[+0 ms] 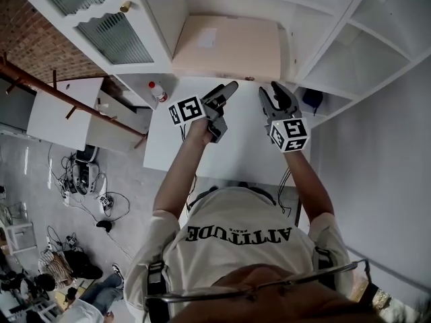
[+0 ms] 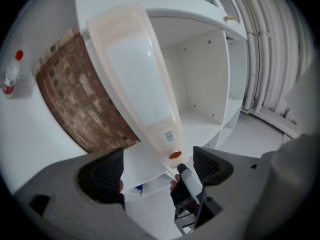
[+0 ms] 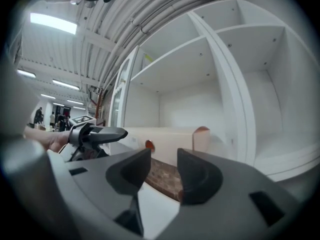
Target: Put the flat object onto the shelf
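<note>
The flat object is a wide beige box [image 1: 225,44] lying on the white shelf [image 1: 296,52] above the table. The left gripper view shows its broad face [image 2: 137,79] with a barcode label and an orange dot at the near end. In the right gripper view its front edge [image 3: 170,136] runs across just beyond the jaws. My left gripper [image 1: 225,93] hangs just in front of the box's near edge, open, with nothing between its pads [image 2: 107,176]. My right gripper [image 1: 271,91] stands beside it, also open and empty [image 3: 164,171], clear of the box.
A white table [image 1: 222,150] lies under both grippers. A small white bottle with a red cap [image 1: 157,91] stands at its far left corner. Glass cabinet doors [image 1: 114,32] hang to the left. A dark blue item [image 1: 311,99] sits in the lower right compartment.
</note>
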A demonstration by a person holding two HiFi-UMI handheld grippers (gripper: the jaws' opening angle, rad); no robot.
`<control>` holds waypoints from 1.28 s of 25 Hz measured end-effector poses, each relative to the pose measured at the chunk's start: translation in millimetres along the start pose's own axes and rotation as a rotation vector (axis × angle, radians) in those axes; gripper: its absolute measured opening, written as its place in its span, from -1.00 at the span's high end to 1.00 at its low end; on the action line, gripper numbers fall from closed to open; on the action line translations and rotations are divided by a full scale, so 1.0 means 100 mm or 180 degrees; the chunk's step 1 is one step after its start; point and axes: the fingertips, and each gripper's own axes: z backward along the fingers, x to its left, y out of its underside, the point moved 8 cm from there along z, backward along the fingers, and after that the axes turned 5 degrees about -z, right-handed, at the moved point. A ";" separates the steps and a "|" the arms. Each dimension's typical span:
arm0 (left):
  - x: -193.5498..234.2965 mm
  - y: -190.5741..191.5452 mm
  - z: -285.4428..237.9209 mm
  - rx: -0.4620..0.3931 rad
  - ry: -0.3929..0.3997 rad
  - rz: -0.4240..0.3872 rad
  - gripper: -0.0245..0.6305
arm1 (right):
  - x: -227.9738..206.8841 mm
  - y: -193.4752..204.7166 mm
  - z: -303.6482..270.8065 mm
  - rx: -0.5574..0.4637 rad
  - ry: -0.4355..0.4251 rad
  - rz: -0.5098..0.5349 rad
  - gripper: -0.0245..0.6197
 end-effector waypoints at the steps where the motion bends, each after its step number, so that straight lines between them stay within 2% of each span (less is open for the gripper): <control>1: 0.02 -0.04 0.04 0.0007 -0.0044 -0.0072 -0.33 | 0.02 0.01 -0.05 0.0028 -0.0045 -0.0008 0.44; 4: 0.08 -0.09 0.15 0.0009 -0.0134 -0.0161 -0.33 | 0.09 0.06 -0.18 0.0151 -0.0178 0.0033 0.43; 8: 0.16 -0.07 0.31 -0.0041 -0.0178 -0.0095 -0.33 | 0.20 0.13 -0.38 0.0314 -0.0315 0.0096 0.43; 21: 0.16 -0.06 0.72 -0.0006 -0.0206 -0.0221 -0.33 | 0.37 0.18 -0.71 0.0525 -0.0366 0.0192 0.43; 25: 0.06 -0.09 0.90 0.0072 -0.0168 -0.0485 -0.33 | 0.50 0.15 -0.50 0.0393 -0.0259 0.0154 0.43; 32: -0.16 -0.07 1.18 0.0287 -0.0034 -0.1256 -0.32 | 0.80 0.14 -0.01 0.0306 -0.0054 0.0060 0.50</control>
